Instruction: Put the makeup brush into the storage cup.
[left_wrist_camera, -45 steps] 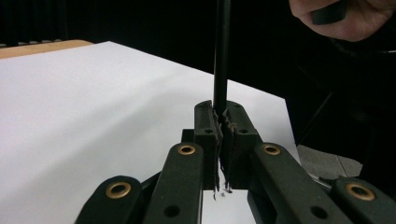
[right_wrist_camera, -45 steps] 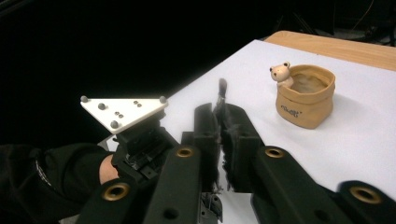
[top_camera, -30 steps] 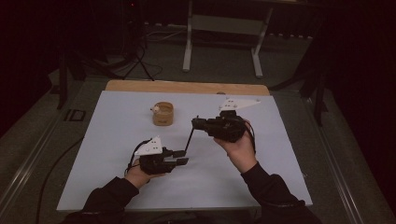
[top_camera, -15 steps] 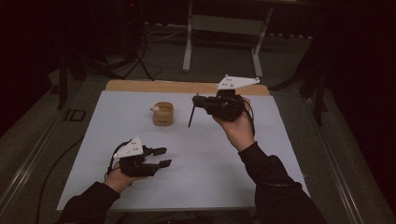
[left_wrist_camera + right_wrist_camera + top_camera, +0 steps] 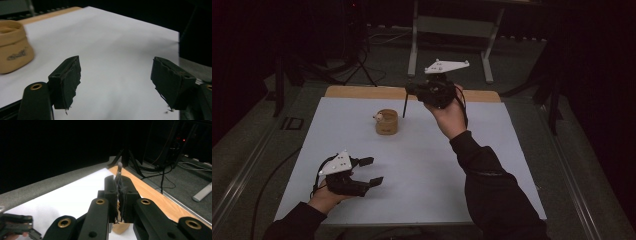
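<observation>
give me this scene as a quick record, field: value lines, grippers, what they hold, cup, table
left gripper: open, holding nothing, low over the near left part of the table
right gripper: shut on a thin dark stick, raised above the far side of the table
thin dark stick: hangs down from the right gripper, its lower end near the cup, contact cannot be told
cup: tan, upright, something small and pale at its rim
table: white top, wooden strip along the far edge
</observation>
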`<state>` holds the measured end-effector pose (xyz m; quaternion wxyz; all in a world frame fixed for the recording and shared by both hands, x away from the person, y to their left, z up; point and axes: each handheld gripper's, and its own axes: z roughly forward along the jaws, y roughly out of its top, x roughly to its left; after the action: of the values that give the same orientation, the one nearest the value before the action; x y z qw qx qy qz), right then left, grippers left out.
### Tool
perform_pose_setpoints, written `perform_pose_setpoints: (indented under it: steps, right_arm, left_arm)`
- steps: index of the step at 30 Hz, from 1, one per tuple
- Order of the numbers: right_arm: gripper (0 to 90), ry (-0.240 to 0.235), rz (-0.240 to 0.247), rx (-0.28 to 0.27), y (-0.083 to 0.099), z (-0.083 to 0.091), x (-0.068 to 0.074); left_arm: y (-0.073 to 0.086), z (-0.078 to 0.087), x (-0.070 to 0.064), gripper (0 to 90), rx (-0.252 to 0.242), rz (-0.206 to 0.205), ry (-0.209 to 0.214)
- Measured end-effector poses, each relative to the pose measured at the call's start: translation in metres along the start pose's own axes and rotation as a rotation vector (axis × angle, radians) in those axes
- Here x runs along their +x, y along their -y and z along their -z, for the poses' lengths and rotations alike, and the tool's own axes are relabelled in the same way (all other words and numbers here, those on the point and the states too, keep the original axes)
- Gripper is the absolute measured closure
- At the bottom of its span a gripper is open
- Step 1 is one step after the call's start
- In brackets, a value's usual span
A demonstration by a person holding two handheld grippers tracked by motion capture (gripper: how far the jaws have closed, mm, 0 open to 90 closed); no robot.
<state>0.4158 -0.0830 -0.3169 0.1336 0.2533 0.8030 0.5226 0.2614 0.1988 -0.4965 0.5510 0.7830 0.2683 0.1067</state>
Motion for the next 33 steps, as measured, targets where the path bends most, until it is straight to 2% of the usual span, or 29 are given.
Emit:
perform_pose_setpoints:
  steps: [1,2,3,5,8,10,11,13,16,20,27,29,33]
  right_arm:
    - [85.7,0.001,0.000,-0.002,-0.002,-0.003,-0.001]
    - [85.7,0.000,-0.002,-0.005,-0.004,-0.007,-0.003]
    - [85.7,0.002,-0.005,-0.005,-0.006,-0.010,-0.004]
    - [85.7,0.003,-0.012,-0.004,-0.009,-0.018,-0.008]
    - [85.7,0.009,-0.019,0.002,-0.012,-0.031,-0.013]
    - [85.7,0.010,-0.025,0.005,-0.013,-0.040,-0.016]
    - [85.7,0.011,-0.031,0.009,-0.013,-0.044,-0.018]
    - [85.7,0.012,-0.037,0.016,-0.013,-0.054,-0.022]
    - [85.7,0.012,-0.046,0.031,-0.011,-0.068,-0.025]
    - [85.7,0.020,-0.050,0.051,-0.006,-0.087,-0.028]
    - [85.6,0.012,-0.072,0.084,0.006,-0.110,-0.034]
    - [85.7,0.022,-0.068,0.095,0.010,-0.116,-0.034]
    - [85.6,0.015,-0.088,0.115,0.019,-0.126,-0.036]
  left_arm:
    - [0.000,0.002,0.000,18.2,-0.008,-0.002,0.006]
    - [0.001,0.004,0.001,16.4,-0.011,-0.003,-0.007]
    - [0.000,0.005,0.001,15.9,-0.010,0.008,-0.019]
    - [0.000,0.007,0.003,10.9,-0.004,0.024,-0.011]
    - [0.001,0.011,0.003,6.6,-0.016,0.020,-0.023]
    - [0.003,0.010,0.004,2.2,-0.008,0.046,-0.025]
    - [0.004,0.010,0.005,1.7,-0.005,0.066,-0.018]
    - [0.009,0.009,0.005,1.7,0.001,0.081,-0.021]
    - [0.014,0.007,0.004,1.4,0.020,0.074,-0.032]
    - [0.017,0.005,0.004,0.4,0.023,0.097,-0.020]
    - [0.019,0.004,0.001,0.4,0.021,0.082,-0.022]
    - [0.019,0.004,0.001,0.4,0.028,0.069,-0.024]
    - [0.019,0.007,0.000,0.4,0.010,0.071,-0.034]
